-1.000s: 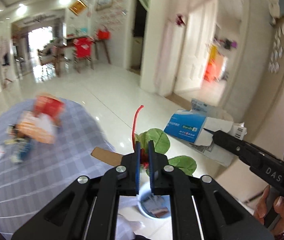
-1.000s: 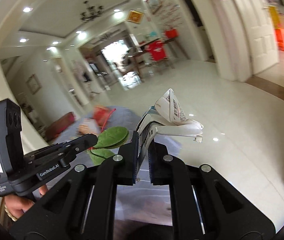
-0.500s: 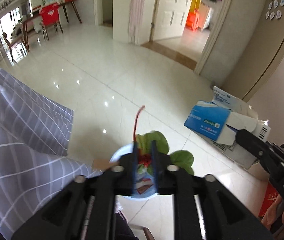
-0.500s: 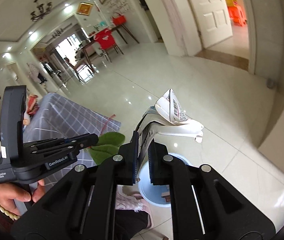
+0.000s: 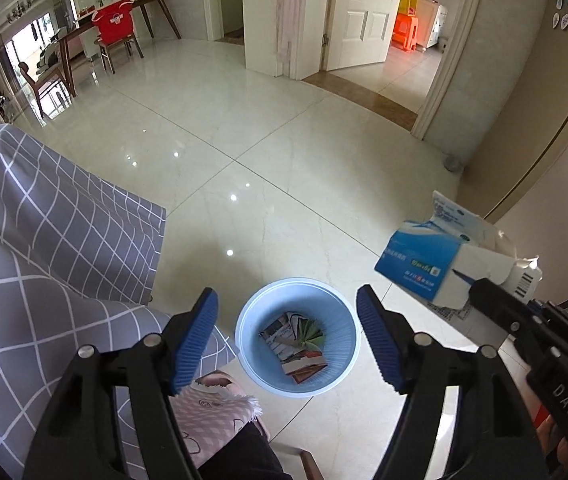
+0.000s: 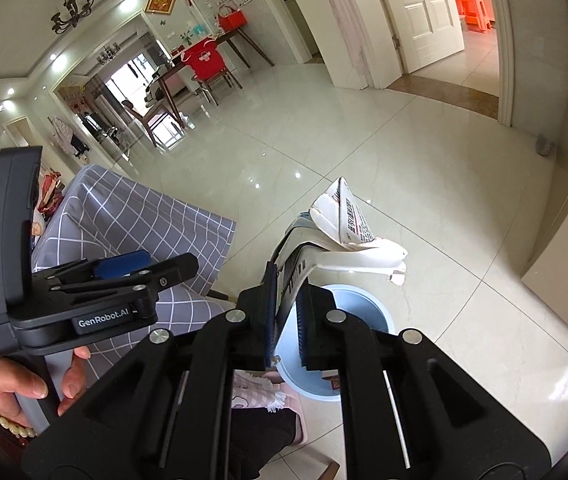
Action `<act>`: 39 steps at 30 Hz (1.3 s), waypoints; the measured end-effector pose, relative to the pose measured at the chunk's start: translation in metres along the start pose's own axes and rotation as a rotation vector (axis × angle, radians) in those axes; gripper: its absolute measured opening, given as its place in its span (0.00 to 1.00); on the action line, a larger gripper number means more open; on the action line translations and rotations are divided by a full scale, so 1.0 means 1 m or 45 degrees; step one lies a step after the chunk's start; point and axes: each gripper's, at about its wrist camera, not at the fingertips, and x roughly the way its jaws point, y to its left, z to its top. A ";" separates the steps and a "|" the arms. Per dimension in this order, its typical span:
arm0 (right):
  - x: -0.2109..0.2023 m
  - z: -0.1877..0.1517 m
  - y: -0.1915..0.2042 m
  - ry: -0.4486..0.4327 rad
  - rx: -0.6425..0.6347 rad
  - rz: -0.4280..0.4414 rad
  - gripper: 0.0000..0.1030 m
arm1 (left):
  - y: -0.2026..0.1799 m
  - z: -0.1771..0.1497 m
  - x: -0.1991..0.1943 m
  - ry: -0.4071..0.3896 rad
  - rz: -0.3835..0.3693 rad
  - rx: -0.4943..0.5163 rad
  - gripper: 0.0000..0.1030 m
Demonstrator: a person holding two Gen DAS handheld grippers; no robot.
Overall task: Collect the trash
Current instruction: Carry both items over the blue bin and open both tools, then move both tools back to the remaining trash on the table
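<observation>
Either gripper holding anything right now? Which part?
Left gripper: empty, jaws just opened. Right gripper: shut on flattened tissue box, pinched at its lower edge.

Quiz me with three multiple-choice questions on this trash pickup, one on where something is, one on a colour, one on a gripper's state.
1. Where does the bin stand?
A. on the tiled floor beside the checked cloth
B. on the dining table
C. inside the doorway

2. What colour is the bin?
A. red
B. light blue
C. black

3. How is the right gripper?
A. open and empty
B. shut on the torn carton
C. shut on a leaf

Answers: 1 A, it sits on the pale tiles next to the checked cloth. 2 B, its rim and walls are light blue. 3 B, the pads pinch the torn carton above the bin, while the left gripper stands open with nothing between its jaws.
</observation>
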 end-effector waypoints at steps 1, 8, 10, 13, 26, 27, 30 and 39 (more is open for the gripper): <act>0.001 0.001 0.002 0.002 -0.002 0.002 0.09 | 0.000 0.000 -0.002 -0.004 0.002 -0.002 0.68; 0.009 0.000 0.013 0.034 -0.024 0.019 0.09 | 0.006 0.001 -0.013 -0.052 0.039 0.000 0.71; 0.013 -0.001 0.017 0.048 -0.027 0.029 0.09 | 0.009 0.001 -0.017 -0.067 0.062 -0.003 0.71; 0.020 -0.001 0.024 0.068 -0.038 0.042 0.10 | 0.015 0.001 -0.021 -0.085 0.092 -0.007 0.72; 0.041 -0.004 0.032 0.099 -0.037 -0.034 0.65 | 0.037 -0.003 -0.040 -0.141 0.140 -0.027 0.75; 0.040 -0.004 0.034 0.098 -0.041 -0.028 0.65 | 0.038 -0.003 -0.042 -0.146 0.137 -0.031 0.75; 0.029 0.001 0.047 0.072 -0.068 -0.006 0.65 | 0.043 -0.004 -0.055 -0.175 0.130 -0.042 0.75; -0.002 0.019 0.123 -0.049 -0.221 0.101 0.65 | 0.102 -0.013 -0.133 -0.359 0.187 -0.140 0.77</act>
